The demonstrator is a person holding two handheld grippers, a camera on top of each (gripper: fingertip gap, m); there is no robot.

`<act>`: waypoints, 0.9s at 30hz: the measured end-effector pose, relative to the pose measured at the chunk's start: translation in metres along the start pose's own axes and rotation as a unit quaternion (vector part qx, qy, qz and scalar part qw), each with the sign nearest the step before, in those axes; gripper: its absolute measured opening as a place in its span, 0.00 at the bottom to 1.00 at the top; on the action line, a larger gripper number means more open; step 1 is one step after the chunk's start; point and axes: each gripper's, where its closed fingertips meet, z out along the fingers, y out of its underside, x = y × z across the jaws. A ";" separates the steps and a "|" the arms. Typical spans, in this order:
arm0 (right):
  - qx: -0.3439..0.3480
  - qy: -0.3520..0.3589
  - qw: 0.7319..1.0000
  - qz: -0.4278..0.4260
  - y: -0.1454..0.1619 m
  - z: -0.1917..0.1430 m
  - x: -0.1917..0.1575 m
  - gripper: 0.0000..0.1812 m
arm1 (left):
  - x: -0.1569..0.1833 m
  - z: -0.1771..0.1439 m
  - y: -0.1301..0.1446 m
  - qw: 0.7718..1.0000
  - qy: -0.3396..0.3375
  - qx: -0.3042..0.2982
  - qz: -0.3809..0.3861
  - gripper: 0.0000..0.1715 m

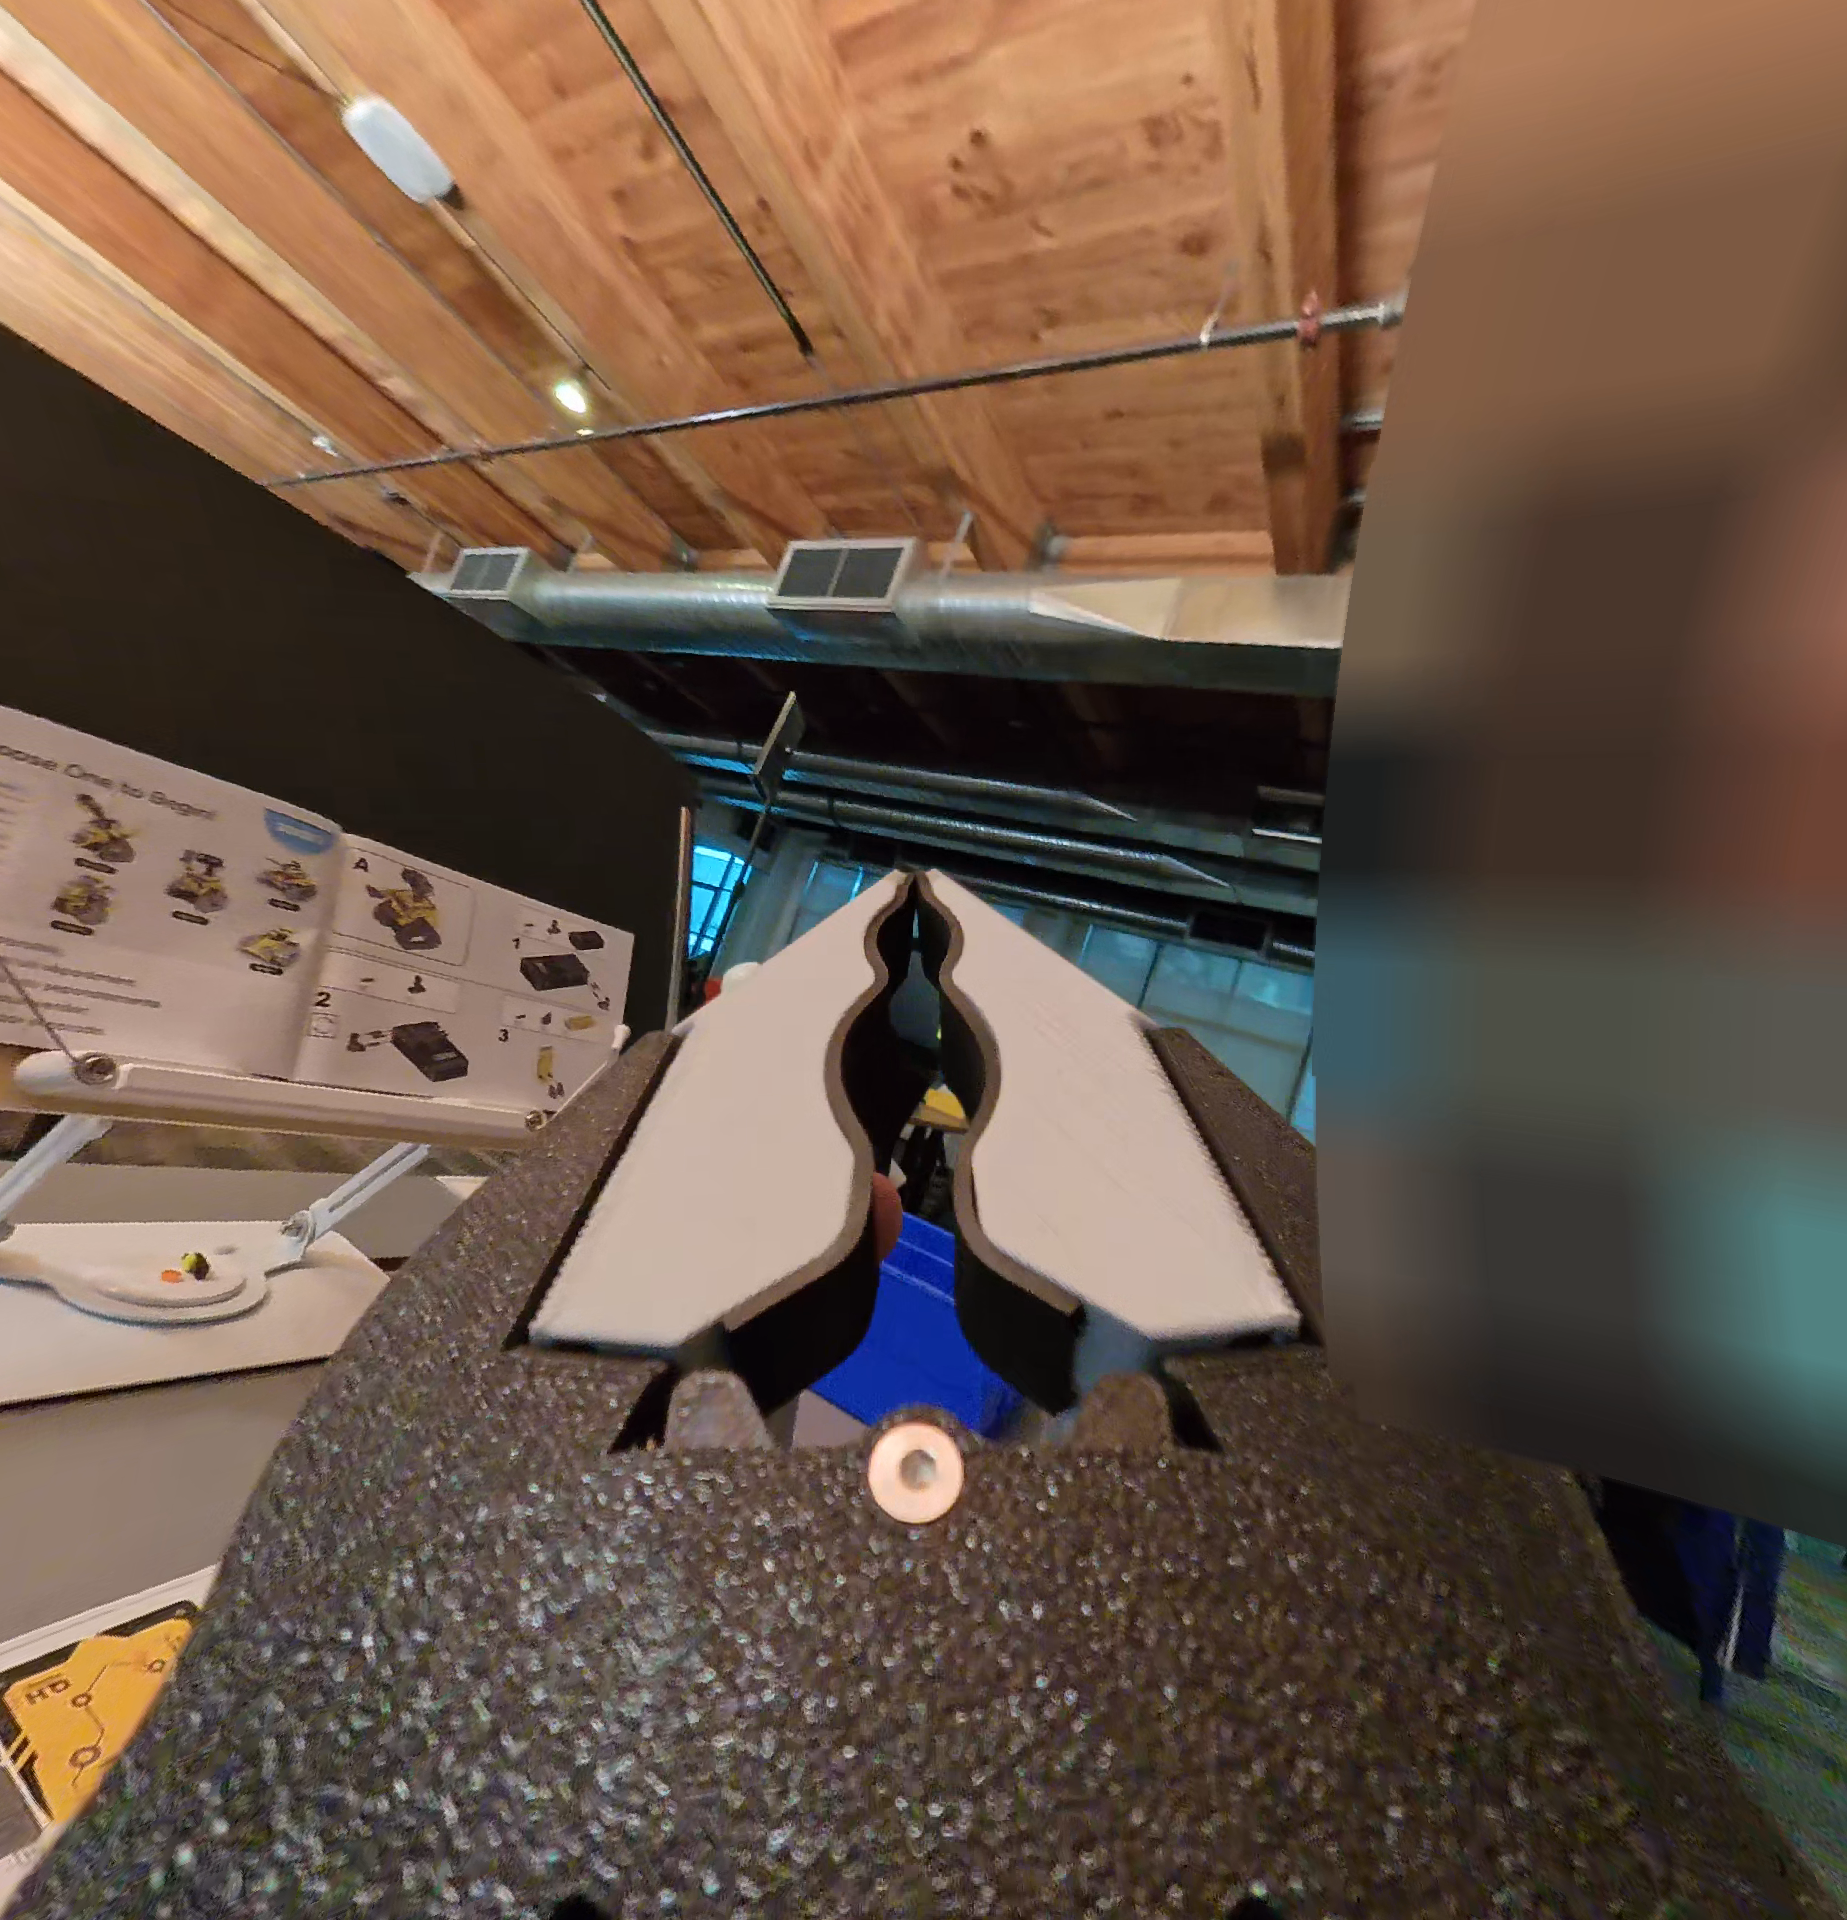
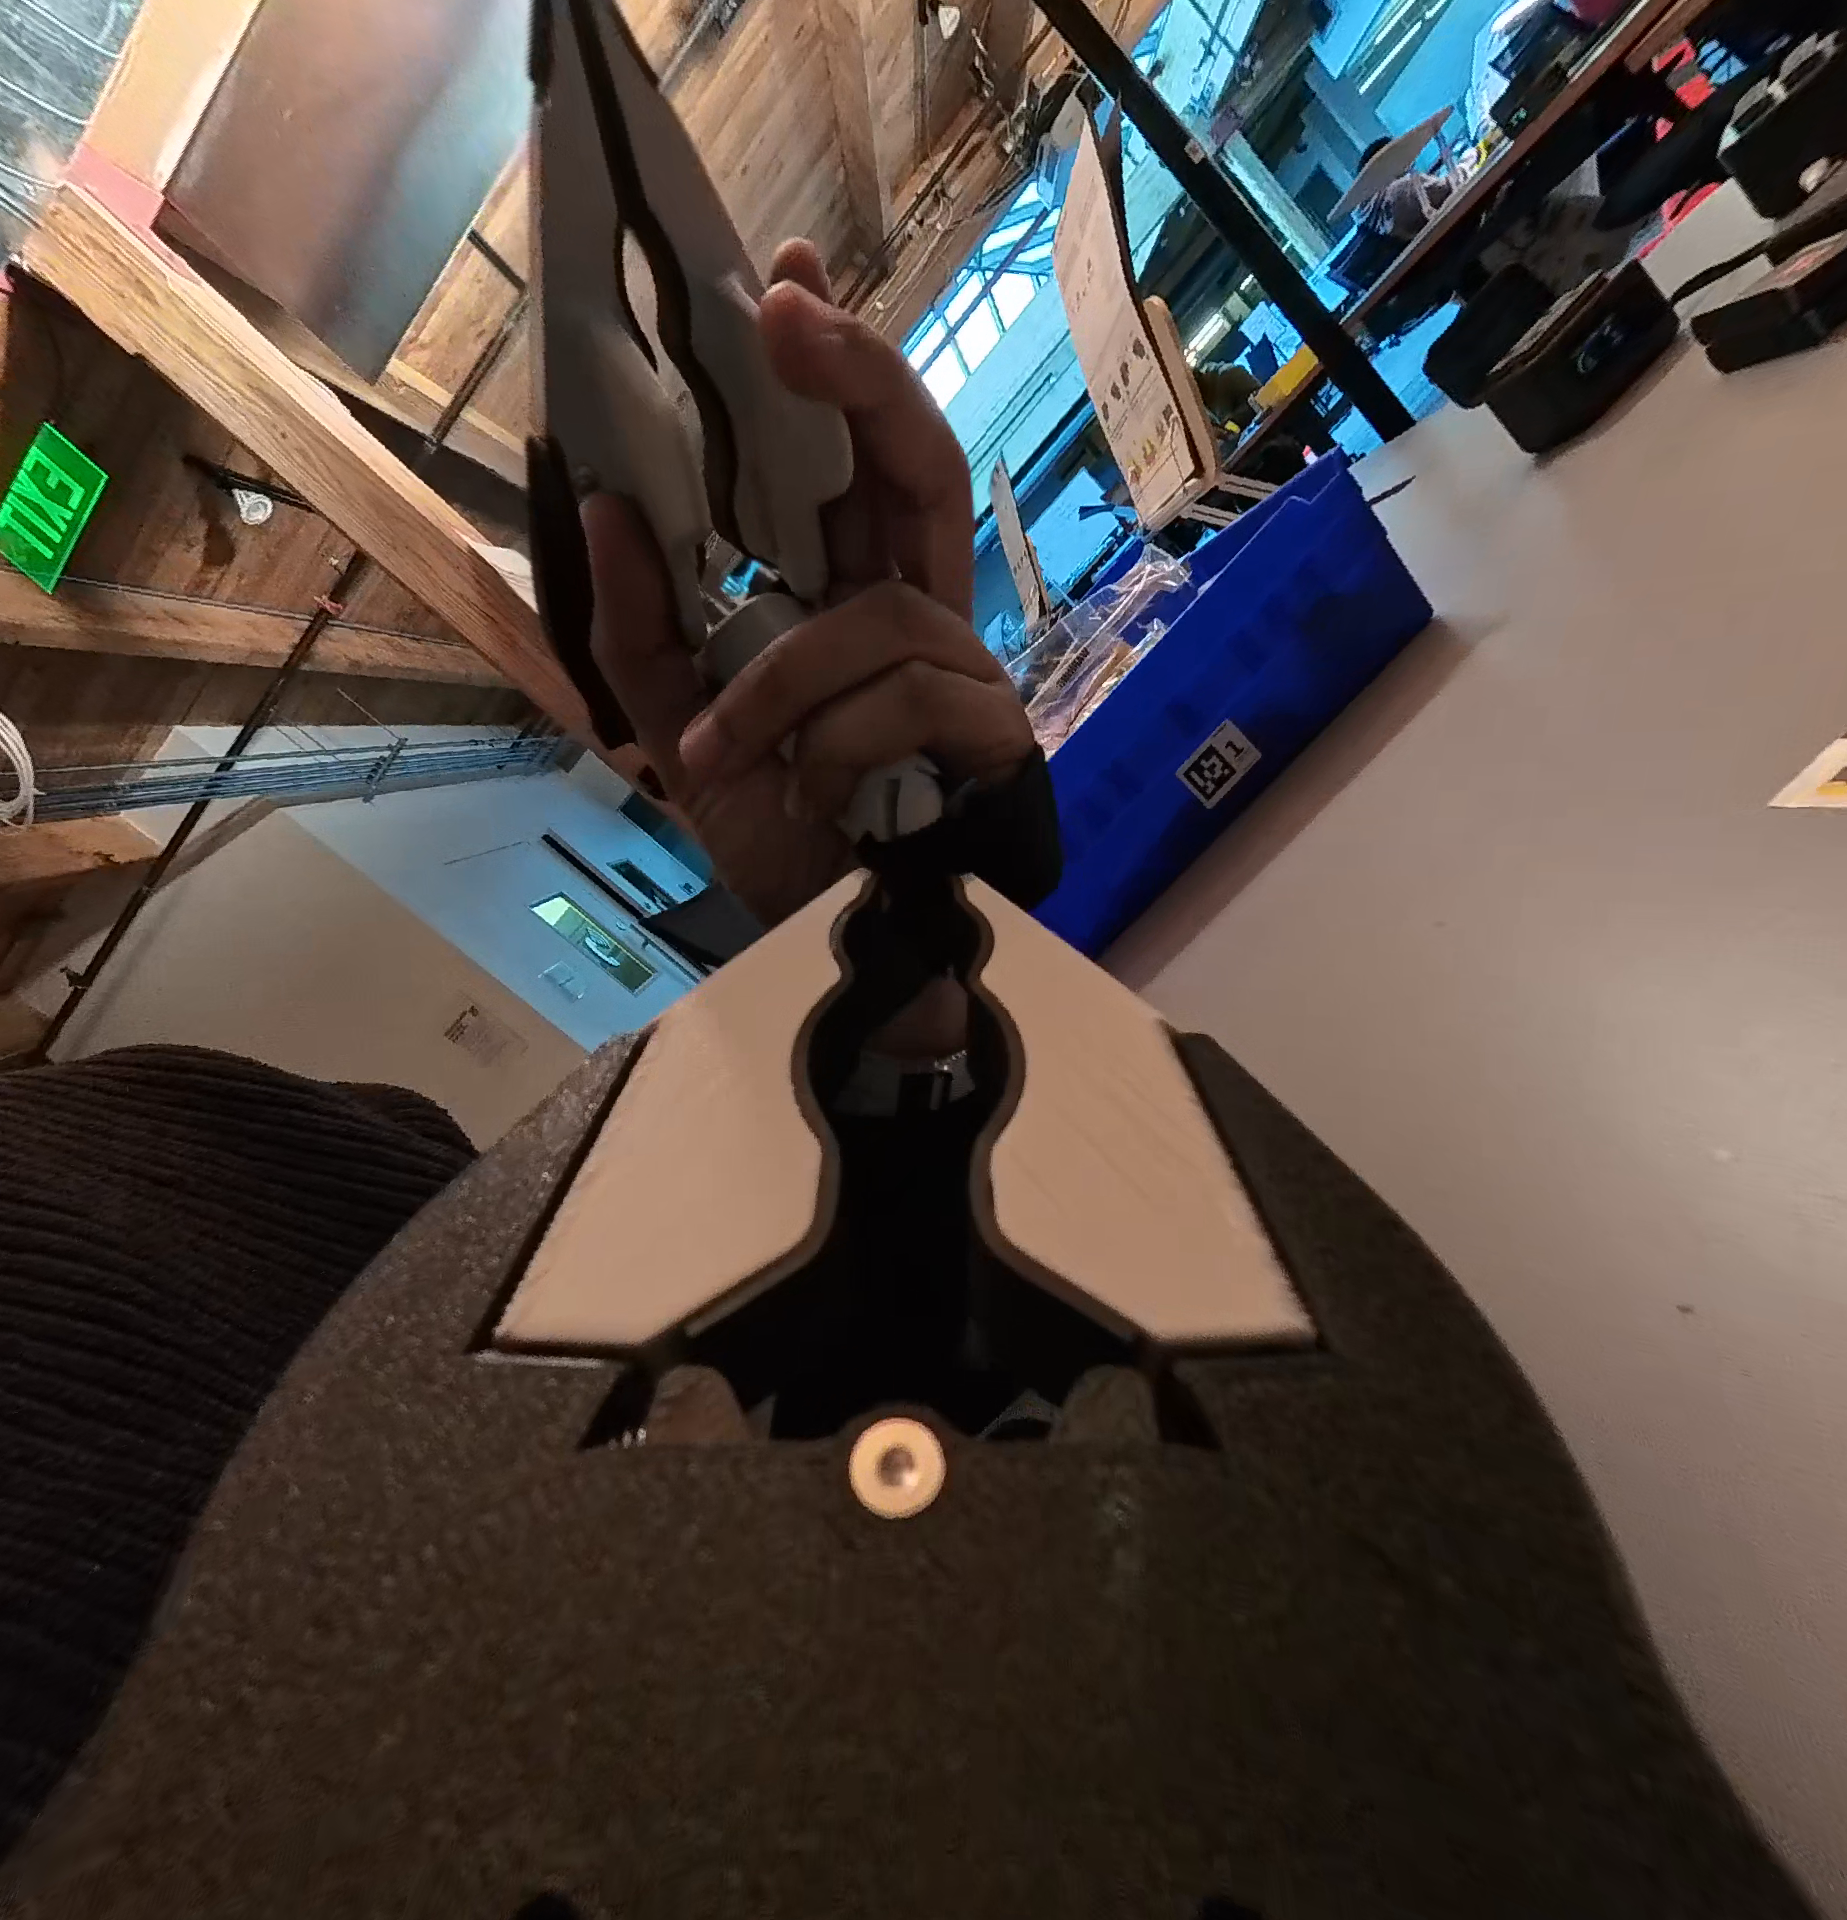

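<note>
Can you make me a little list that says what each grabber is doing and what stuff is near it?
left gripper: shut, empty, raised, pointing at the wooden ceiling
right gripper: fingertips nearly closed, aimed at the hand holding the other gripper
beside left: open instruction booklet on a white stand
beside right: blue bin on the grey table

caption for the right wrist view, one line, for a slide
Right tool tips nearly closed near a black strap, pointing at the hand holding the left tool raised, blue bin on the grey table behind.
</note>
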 end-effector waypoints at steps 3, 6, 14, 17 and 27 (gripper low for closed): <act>0.011 0.004 1.000 -0.006 -0.002 0.000 -0.001 0.08 | -0.007 -0.002 -0.004 1.000 -0.023 0.014 -0.006 0.00; 0.020 0.016 0.999 -0.026 -0.002 0.001 -0.001 0.10 | -0.015 -0.004 -0.006 0.998 -0.051 0.025 0.001 0.00; 0.027 0.035 0.993 -0.110 0.003 0.007 -0.012 0.17 | -0.046 -0.023 -0.023 0.980 -0.174 0.096 0.016 0.00; 0.014 0.041 0.988 -0.150 0.012 0.013 -0.017 0.17 | -0.055 -0.030 -0.026 0.974 -0.195 0.113 0.005 0.00; 0.031 0.120 0.952 -0.280 -0.005 -0.001 -0.005 0.08 | -0.059 -0.031 -0.028 0.972 -0.200 0.120 -0.014 0.00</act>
